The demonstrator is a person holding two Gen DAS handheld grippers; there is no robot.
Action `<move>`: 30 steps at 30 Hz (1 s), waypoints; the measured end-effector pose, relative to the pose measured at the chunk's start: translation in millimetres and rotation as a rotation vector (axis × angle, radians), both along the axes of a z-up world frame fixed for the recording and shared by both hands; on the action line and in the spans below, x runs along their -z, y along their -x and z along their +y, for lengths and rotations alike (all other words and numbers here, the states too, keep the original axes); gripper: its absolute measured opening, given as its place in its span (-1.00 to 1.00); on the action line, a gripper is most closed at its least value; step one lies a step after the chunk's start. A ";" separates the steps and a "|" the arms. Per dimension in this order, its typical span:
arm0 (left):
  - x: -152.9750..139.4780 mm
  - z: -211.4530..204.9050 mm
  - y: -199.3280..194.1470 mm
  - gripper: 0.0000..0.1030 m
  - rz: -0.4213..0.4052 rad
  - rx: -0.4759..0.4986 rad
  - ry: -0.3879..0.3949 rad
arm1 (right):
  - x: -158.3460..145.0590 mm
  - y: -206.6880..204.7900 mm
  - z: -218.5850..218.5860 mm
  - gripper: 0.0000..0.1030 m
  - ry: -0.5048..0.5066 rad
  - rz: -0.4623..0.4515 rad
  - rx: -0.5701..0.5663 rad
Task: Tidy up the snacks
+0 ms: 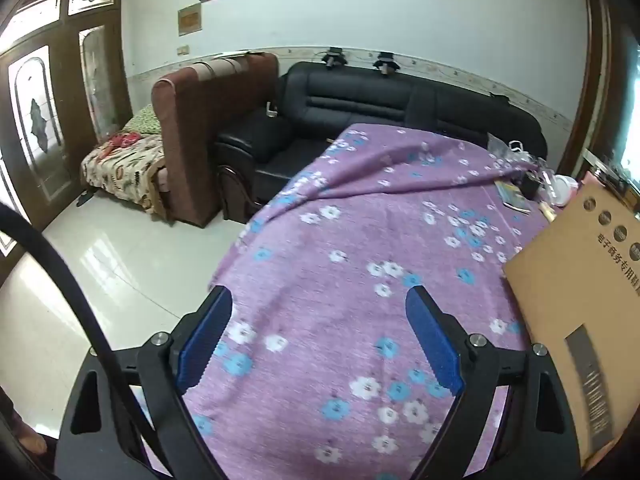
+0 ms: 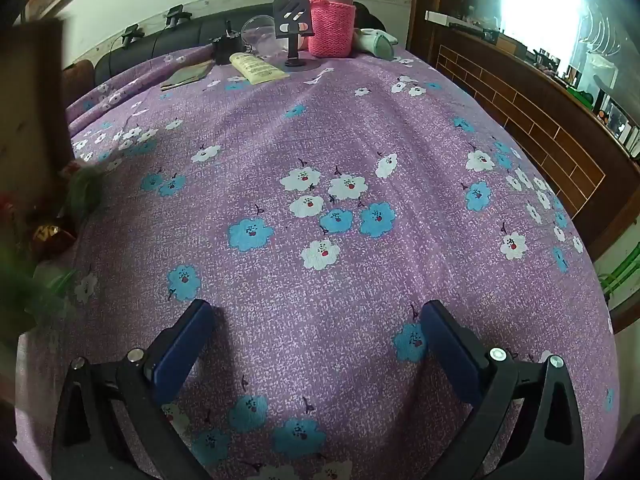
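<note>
Snacks (image 2: 52,232): a blurred huddle of wrappers, red, gold and green, at the far left edge of the right wrist view, lying on the surface just below and beside the box. Number and long axis cannot be told through the blur. Not seen in the left wrist view.

Box (image 1: 580,300): brown cardboard, standing at the right edge of the left wrist view; the same box shows as a blurred brown wall top left in the right wrist view (image 2: 32,92). Printed Chinese characters run down its side under a row of round dark marks; too smeared to read with certainty. A grey barcode-like label sits lower down.

Right gripper (image 2: 316,320): jaws at full spread, nothing between them, tilted down over bare cloth. The snacks lie well to its left, so a leftward swing would likely come first.

Left gripper (image 1: 320,312): jaws wide open, empty, over the cloth near its left edge; the box lies to its right. Which hand is nearer the snacks cannot be told for sure.

Surface (image 2: 320,128): covered in purple cloth with white and blue flowers.

Far end: pink flask (image 2: 332,20) in a knitted sleeve, yellow tube (image 2: 258,68) with unreadable print, small stand (image 2: 294,24), clear bowl (image 2: 258,34).
</note>
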State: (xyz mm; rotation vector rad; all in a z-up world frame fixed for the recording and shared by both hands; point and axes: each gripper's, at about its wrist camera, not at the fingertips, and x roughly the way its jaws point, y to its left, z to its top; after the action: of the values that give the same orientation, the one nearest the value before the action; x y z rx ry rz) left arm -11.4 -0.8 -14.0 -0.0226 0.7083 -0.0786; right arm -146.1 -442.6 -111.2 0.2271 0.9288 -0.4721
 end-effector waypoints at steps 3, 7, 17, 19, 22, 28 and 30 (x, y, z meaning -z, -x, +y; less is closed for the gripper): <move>-8.2 -3.4 10.5 0.73 -0.014 0.011 -0.002 | 0.8 -1.2 0.6 1.00 0.000 0.000 0.000; -35.7 22.1 36.7 0.73 -0.073 -0.031 0.006 | 1.2 -1.0 0.7 1.00 0.001 0.000 0.000; -45.5 0.7 58.5 0.72 -0.073 0.011 0.009 | 1.3 -1.6 1.0 1.00 0.000 0.000 0.000; -30.2 -29.3 55.3 0.72 -0.034 0.077 0.033 | 1.1 -1.4 0.8 1.00 0.000 0.000 0.000; -15.7 -73.7 53.4 0.72 0.011 0.150 0.050 | 1.1 -1.4 0.9 1.00 -0.001 0.001 0.000; -8.8 -137.1 72.2 0.72 0.026 0.230 0.025 | 1.1 -1.7 1.4 1.00 0.002 0.001 0.000; -5.8 -151.4 77.6 0.72 0.039 0.247 0.032 | 1.2 -1.1 1.1 1.00 -0.001 -0.001 -0.005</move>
State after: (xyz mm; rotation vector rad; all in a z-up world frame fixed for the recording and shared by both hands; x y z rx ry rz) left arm -89.0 -152.2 -8.3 0.0333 0.7464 -0.3266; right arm -145.0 -441.5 -112.4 0.2253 0.9287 -0.4671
